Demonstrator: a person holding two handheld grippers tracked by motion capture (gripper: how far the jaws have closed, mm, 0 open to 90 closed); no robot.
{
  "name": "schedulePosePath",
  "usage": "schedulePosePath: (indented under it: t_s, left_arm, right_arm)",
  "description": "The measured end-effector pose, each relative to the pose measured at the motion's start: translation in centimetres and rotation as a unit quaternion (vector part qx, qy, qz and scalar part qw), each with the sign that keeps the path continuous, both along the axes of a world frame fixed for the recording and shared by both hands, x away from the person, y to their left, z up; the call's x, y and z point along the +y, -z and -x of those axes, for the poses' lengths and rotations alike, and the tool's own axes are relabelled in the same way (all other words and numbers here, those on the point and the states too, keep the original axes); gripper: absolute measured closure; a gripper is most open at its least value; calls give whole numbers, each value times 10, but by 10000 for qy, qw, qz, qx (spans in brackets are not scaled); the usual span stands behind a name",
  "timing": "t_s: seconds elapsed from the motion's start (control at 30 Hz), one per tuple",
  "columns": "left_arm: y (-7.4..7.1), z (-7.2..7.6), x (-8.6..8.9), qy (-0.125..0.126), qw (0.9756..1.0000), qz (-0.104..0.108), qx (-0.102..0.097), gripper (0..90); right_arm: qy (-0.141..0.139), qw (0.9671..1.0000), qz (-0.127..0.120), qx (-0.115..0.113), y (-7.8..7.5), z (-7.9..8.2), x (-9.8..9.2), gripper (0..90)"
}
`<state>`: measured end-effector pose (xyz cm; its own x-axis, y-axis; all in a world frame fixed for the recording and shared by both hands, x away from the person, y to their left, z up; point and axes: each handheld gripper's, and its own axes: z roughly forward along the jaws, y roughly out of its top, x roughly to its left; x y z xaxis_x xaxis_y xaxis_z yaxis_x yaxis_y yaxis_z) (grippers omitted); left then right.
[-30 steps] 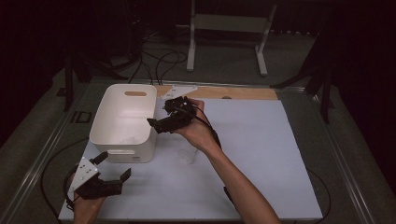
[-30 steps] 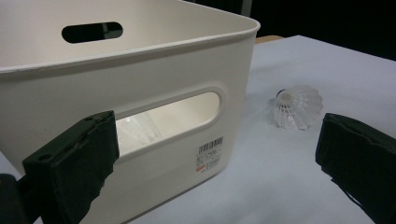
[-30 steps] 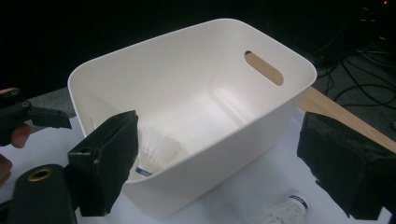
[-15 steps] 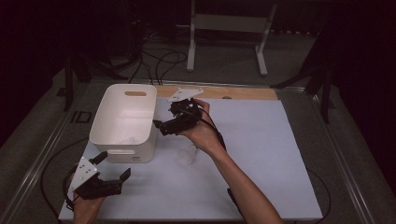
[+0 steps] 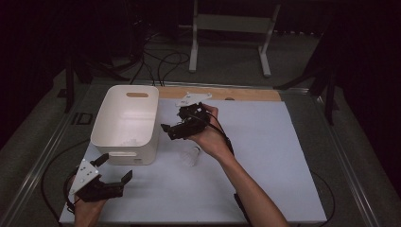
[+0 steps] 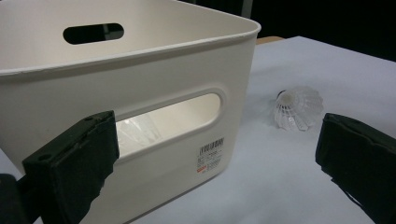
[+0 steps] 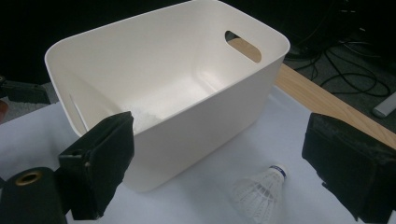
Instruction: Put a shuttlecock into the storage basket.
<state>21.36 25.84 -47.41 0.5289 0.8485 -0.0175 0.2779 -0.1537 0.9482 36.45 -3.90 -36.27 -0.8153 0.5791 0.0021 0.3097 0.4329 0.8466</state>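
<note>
A white plastic bin (image 5: 109,130) stands at the table's left, and a white shuttlecock (image 5: 129,142) lies on its floor. Another shuttlecock (image 5: 191,156) lies on the white table sheet just right of the bin. My right gripper (image 5: 172,120) hovers open beside the bin's right wall, above that loose shuttlecock, with nothing between its jaws. In the right gripper view the bin (image 7: 224,107) is ahead and the loose shuttlecock (image 7: 259,191) lies below. My left gripper (image 5: 115,167) rests open near the front left corner, facing the bin's slotted wall (image 6: 154,65) and the shuttlecock (image 6: 299,107).
A wooden strip (image 5: 246,93) runs along the far edge of the white sheet (image 5: 274,156). Cables (image 5: 165,61) and a metal stand (image 5: 227,28) sit on the floor beyond. The sheet's right half is bare.
My right gripper has drawn slightly right and toward the person, away from the bin's rim. The left gripper and the loose shuttlecock have stayed put.
</note>
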Motion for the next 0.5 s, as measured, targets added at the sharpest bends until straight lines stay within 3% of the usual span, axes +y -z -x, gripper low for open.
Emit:
schedulePosePath:
  t_s: [0.5]
  left_arm:
    - [0, 0, 0, -16, 10000, 16, -12, 0]
  right_arm:
    - [128, 9998, 160, 11, 9, 2, -12, 92]
